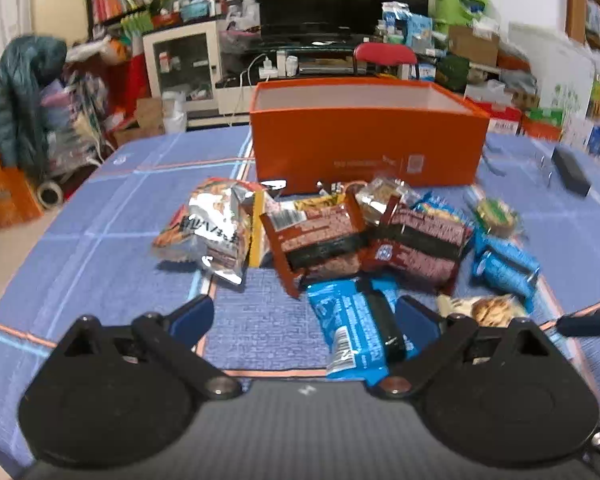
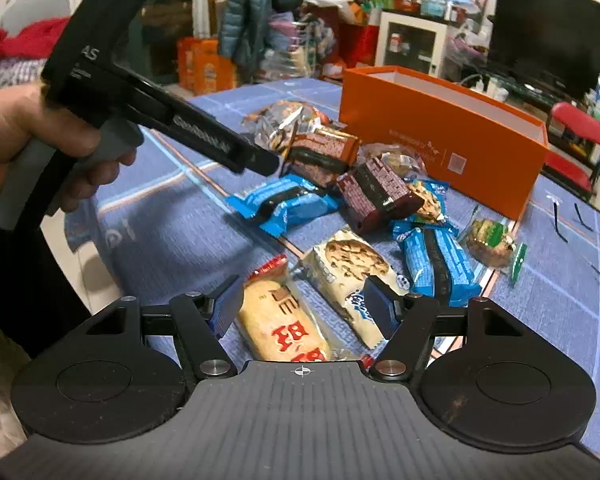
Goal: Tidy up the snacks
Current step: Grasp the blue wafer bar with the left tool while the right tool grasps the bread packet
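— Left wrist view first: left gripper (image 1: pixel 305 316) over the blue tablecloth (image 1: pixel 112 248), jaws wide apart, clamped on nothing. Blue packet (image 1: pixel 350 332) lying between the fingers, its near end cut off behind the gripper body; long axis running away from the camera, tipped slightly left at the far end.

— And further out?

— Snack pile just before the orange box (image 1: pixel 366 148): two brown packets (image 1: pixel 320 240) leaning on each other, silver bag (image 1: pixel 212 232) to their left, print too blurred to read. Cookie pack (image 1: pixel 494 310) half hidden behind the right finger. Box interior mostly out of sight, only the pale far wall showing.

— Right wrist view?

— Right gripper (image 2: pixel 305 308) low over the cloth, jaws part open, pads not seen pressing on anything. Between them a pale wafer pack with red lettering (image 2: pixel 282 320), near end hidden under the gripper body, long axis pointing away and a little left. Chocolate-chip cookie pack (image 2: pixel 352 268) beside it, partly covered by the right finger, slanted toward the upper left.

— Anything else?

— Person's hand (image 2: pixel 40 144) at the left edge, gripping the other tool.
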{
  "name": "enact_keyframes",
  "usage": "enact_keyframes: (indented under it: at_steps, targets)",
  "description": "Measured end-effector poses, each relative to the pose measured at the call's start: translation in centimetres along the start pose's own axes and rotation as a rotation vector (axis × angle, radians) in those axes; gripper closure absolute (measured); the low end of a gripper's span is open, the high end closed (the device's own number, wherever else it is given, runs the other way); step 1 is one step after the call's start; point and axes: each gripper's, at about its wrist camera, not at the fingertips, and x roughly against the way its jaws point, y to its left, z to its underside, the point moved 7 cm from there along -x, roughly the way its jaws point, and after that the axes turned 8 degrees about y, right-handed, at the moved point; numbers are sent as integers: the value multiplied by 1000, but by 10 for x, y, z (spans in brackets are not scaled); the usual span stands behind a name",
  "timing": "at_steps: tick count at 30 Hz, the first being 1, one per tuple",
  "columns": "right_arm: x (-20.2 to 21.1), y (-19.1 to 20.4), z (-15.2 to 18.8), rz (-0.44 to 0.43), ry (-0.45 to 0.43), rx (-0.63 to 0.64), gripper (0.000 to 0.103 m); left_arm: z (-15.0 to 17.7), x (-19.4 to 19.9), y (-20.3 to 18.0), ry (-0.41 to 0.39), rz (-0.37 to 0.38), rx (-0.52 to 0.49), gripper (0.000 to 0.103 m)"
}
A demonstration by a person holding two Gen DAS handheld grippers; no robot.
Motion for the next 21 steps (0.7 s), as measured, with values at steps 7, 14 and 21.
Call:
enact_keyframes:
  at_steps: [7,14,21]
  targets:
    - [-25,6,2,-34,49,46,49,5,-15,-14,31,-5,-28,7]
    - [-37,9,8,-83,75,44,53,2,-29,-23,78,51,40,7]
    - [-37,7,10,-99,80,28,56,2,-43,-34,112,49,26,7]
